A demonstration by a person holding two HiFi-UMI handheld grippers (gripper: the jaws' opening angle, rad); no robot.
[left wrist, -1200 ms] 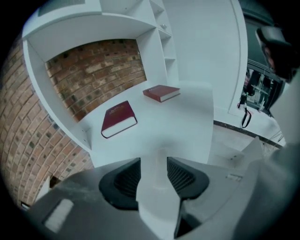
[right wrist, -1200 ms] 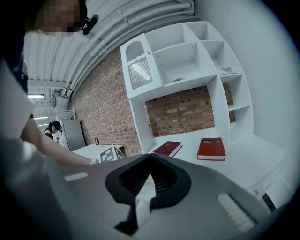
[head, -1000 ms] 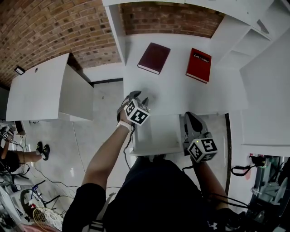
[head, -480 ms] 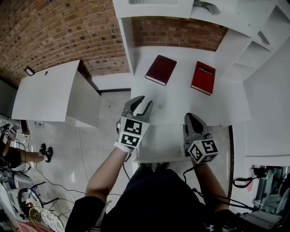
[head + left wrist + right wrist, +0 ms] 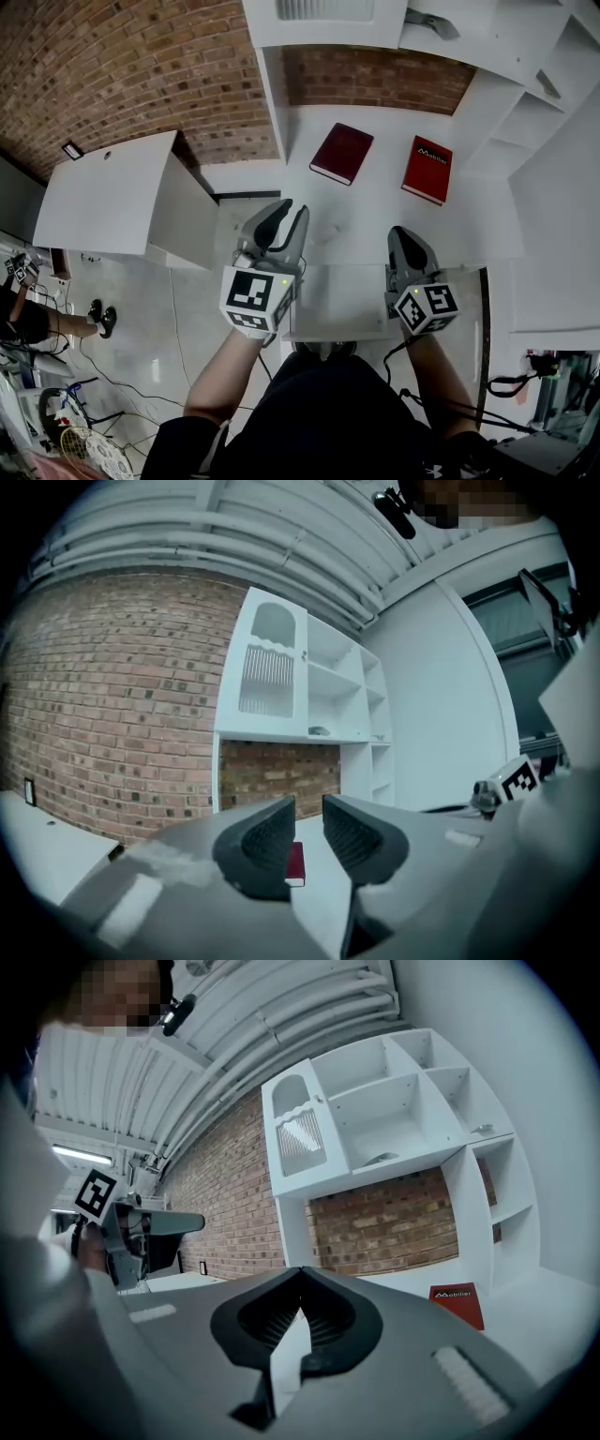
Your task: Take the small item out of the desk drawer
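The left hand-held gripper [image 5: 285, 214] hung over the front edge of the table [image 5: 375, 214], jaws closing on nothing. The right hand-held gripper [image 5: 404, 238], jaws together, sat at that edge. The drawer [image 5: 337, 300] stuck out from it; the small item could not be seen.

White desk [image 5: 375, 216] w/ 2 books flat on top: maroon book [image 5: 341, 154] left, red book [image 5: 427, 170] right, apart.

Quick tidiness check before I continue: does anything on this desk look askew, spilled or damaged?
Only a minor thing: the dark red book and the bright red book both lie flat but skewed, neither squared to the edge of the white desk. Nothing looks spilled or damaged.
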